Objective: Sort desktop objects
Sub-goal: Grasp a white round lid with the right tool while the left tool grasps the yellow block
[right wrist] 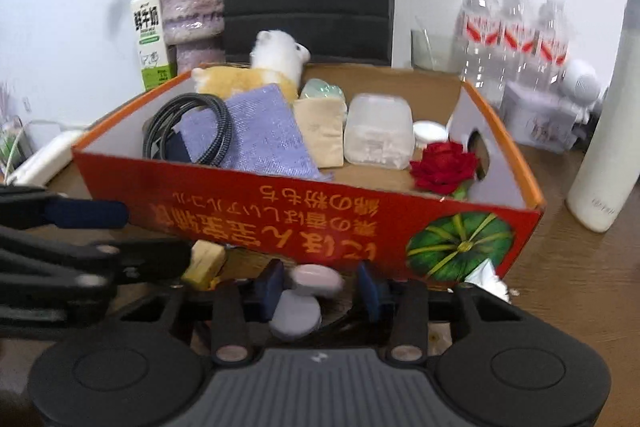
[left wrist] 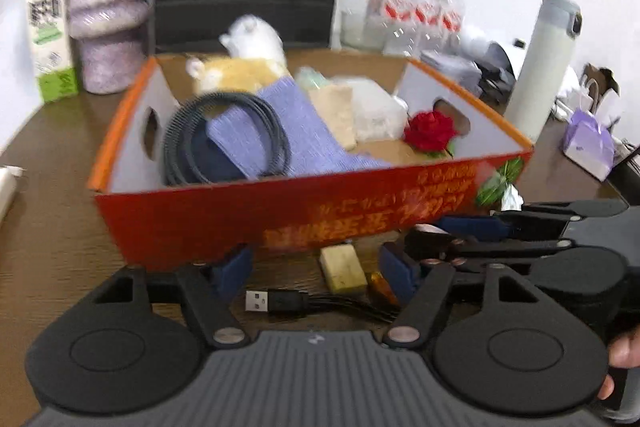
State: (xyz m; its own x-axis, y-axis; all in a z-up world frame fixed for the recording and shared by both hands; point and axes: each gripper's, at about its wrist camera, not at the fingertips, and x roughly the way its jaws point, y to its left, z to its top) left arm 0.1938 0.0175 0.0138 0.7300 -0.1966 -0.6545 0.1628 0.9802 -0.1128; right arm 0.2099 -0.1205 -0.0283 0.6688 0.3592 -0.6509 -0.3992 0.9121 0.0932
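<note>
left gripper (left wrist: 316, 269): its two blue-padded jaws stand apart and hold nothing. A small yellow soap-like block (left wrist: 343, 269) lies on the worktop between them, touching neither pad.
black USB cable (left wrist: 288, 303): it lies flat on the worktop just under the left gripper, plug end pointing left. It looks like one more thing waiting to be sorted.
right gripper (right wrist: 320, 287): its blue pads sit either side of two round flat pale purple discs (right wrist: 306, 295), one leaning on the other. I cannot tell if the pads press on them yet, because the picture is blurry there.
why here: both grippers hang low at the near side of the box, I think because the last loose things lie there.
big red cardboard box with an orange rim (right wrist: 256, 211): this is where sorted things go. Inside are a coiled black cord, a folded purple cloth, a tan paper packet, a clear plastic tub, a red fake rose (right wrist: 444, 167) and fluffy toy animals.
edges: the near wall of the box stands right in front of both grippers, so anything picked up must go up and over it.
open room: the box floor is bare near the rose. The two grippers are very near each other, so they could bump.
brown wooden worktop (left wrist: 52, 235): a tall white flask and water bottles stand to the right, well apart from the grippers.
</note>
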